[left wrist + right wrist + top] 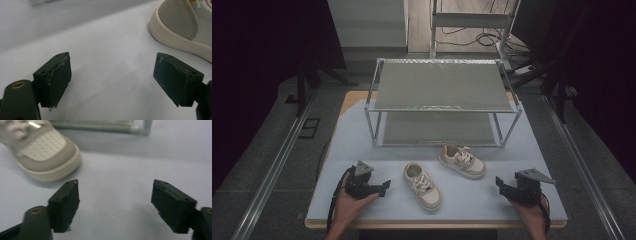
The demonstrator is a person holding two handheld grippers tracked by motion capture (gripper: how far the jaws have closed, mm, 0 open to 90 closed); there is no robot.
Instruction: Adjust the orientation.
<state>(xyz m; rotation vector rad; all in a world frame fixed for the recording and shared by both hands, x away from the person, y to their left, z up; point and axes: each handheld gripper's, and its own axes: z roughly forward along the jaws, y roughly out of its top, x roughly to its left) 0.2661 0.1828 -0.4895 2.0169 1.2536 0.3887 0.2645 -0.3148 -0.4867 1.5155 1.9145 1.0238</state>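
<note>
Two shoes lie on the counter (pixel 362 150) before the rack (pixel 442 100): near shoe (pixel 423 185), far shoe (pixel 462 161). We hold left gripper (pixel 384 186) and right gripper (pixel 499 183) beside them, jaws apart (nothing between them).

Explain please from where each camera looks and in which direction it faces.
High view: above the person's side, facing forward and down on the pale blue table mat, the two-tier metal rack and two beige laced sneakers; both hands hold grippers.
Left gripper view: rides the left gripper, low over the mat, its black jaws apart, facing the nearer sneaker.
Right gripper view: rides the right gripper, jaws apart, facing the farther sneaker and the rack's base.
Shared: all three views show the mat.
</note>
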